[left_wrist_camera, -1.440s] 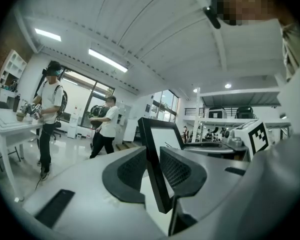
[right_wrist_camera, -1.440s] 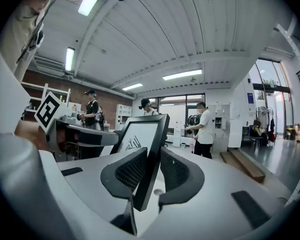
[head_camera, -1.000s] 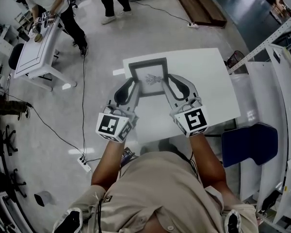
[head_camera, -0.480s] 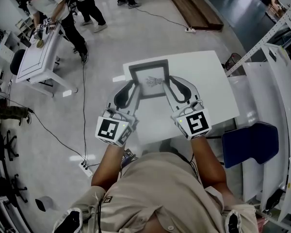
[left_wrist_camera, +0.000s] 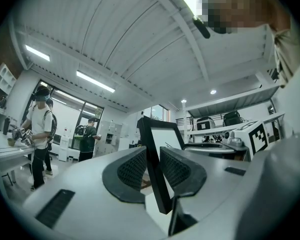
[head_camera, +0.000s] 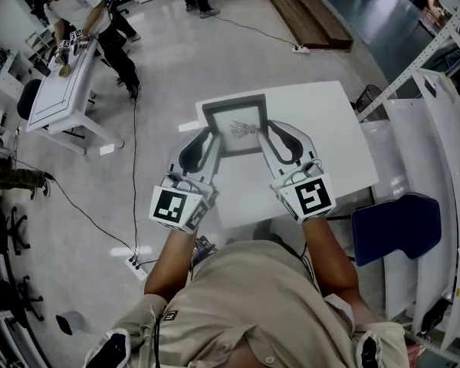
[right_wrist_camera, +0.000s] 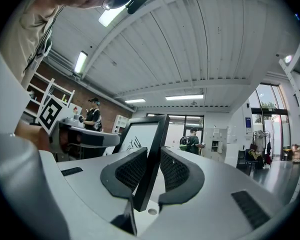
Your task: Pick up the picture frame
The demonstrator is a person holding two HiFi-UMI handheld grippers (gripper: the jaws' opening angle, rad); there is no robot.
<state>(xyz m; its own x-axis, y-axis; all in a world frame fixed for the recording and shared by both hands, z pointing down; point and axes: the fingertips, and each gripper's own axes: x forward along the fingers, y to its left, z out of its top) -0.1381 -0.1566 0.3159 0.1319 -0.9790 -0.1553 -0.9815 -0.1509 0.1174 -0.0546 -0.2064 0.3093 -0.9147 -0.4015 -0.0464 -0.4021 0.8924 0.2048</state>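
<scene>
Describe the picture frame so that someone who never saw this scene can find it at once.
Find the white table in front of the person. Over its far left part is the picture frame, gripped on its sides by the left hand-held gripper and the right hand-held gripper. It is the only dark-edged square there, with a white sheet bearing a small sketch.

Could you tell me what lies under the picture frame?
Only the white table shows below the picture frame. The patch directly beneath it is covered, so anything there cannot be seen.
</scene>
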